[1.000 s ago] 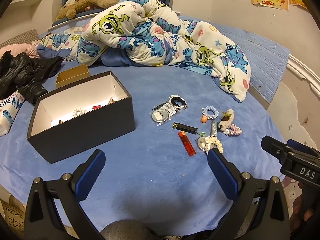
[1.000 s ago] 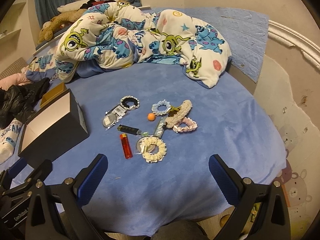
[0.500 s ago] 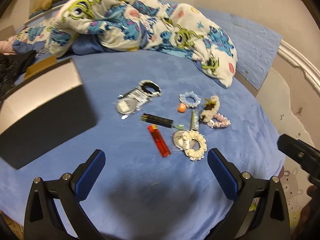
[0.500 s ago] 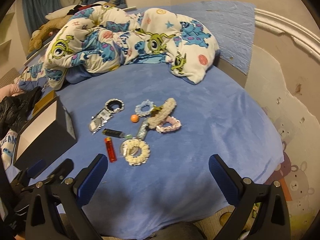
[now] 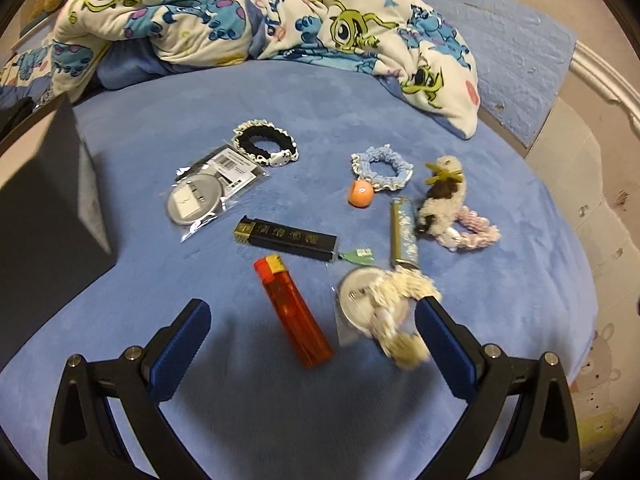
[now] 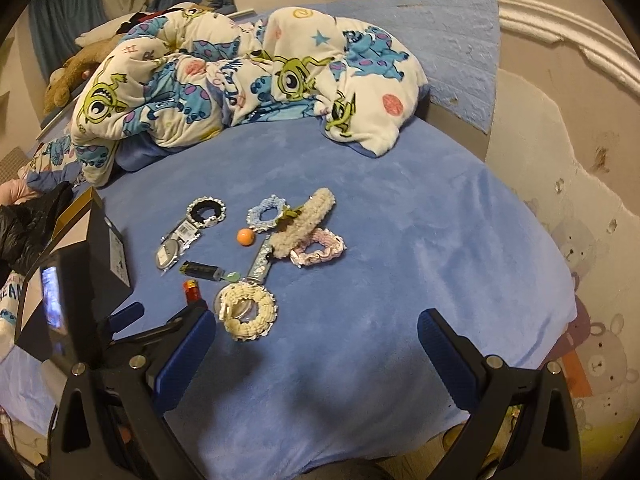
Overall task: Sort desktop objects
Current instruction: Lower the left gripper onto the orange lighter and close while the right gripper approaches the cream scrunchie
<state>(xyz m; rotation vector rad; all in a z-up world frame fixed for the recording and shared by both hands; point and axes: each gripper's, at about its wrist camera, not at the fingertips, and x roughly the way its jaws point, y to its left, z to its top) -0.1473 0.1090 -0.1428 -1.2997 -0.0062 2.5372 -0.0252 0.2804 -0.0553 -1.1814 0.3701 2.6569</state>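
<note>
Orange lighter between left gripper's fingers.

A cluster of small objects is spread over the blue plush bedspread, with the crumpled cartoon-print quilt heaped behind it and the dark open cardboard box set to its left. At the near edge the orange plastic lighter is laid just left of the cream crocheted scrunchie, which is draped over a round silver disc; directly behind the lighter the black rectangular stick with gold lettering is placed crosswise. Further back, the clear packet holding a round metal tin is found on the left with the black-and-white frilled scrunchie touching its far corner, while the small orange ball is set against the pale blue frilled scrunchie in the middle and the pink frilled scrunchie is placed at the right.
</note>
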